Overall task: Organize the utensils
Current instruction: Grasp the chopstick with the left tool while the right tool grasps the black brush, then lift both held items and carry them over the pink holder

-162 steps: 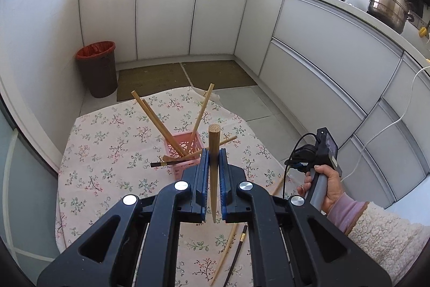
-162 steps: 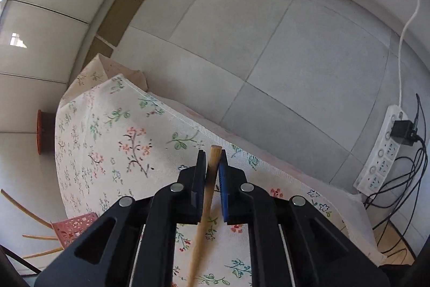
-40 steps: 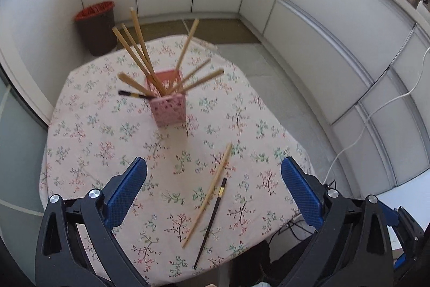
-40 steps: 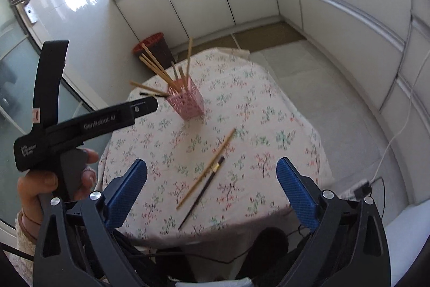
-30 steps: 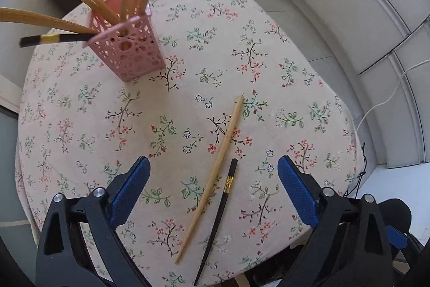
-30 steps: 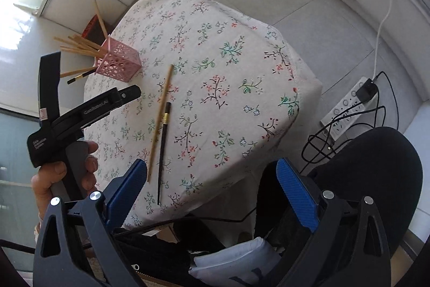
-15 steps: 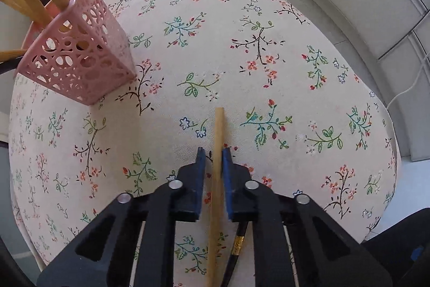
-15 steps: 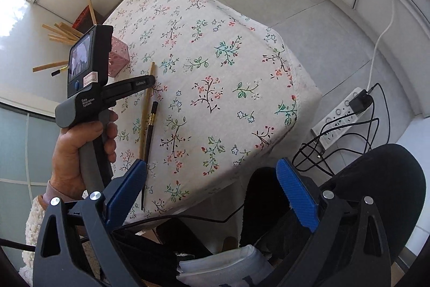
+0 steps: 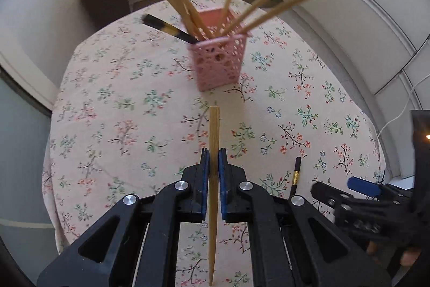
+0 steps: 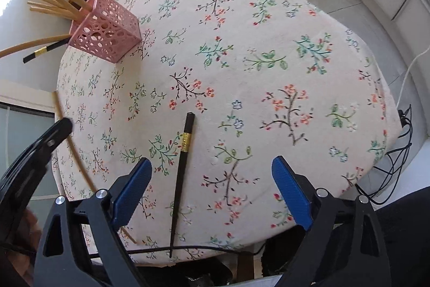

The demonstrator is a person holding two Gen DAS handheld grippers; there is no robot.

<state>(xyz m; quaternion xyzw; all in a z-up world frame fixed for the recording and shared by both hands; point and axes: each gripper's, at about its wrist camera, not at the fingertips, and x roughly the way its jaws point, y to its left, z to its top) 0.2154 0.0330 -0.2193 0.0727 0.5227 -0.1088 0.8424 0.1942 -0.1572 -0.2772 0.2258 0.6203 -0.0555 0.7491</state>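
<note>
Our left tongs are clamped on a light wooden chopstick, held near its thick end, with the thin end running back under the tongs. Only the left wrist view shows this grip; the right wrist view shows just the side of the left tongs and a curved stretch of that chopstick by the desk's left edge.

The right wrist view gives us what the left barely shows: the black chopstick with a gold band lying flat near the front edge of the desk, between the blue pads of our right tongs. Those tongs are wide and closing, not touching it. In the left wrist view only the upper end of the black chopstick peeks out beside the tongs.

The pink basket stands toward the far side of the desk, full of chopsticks, one of them black.

Half a second ago the wooden chopstick lay on the cloth beside the black one; now it is lifted clear, and the right tongs have come down over the black one.
</note>
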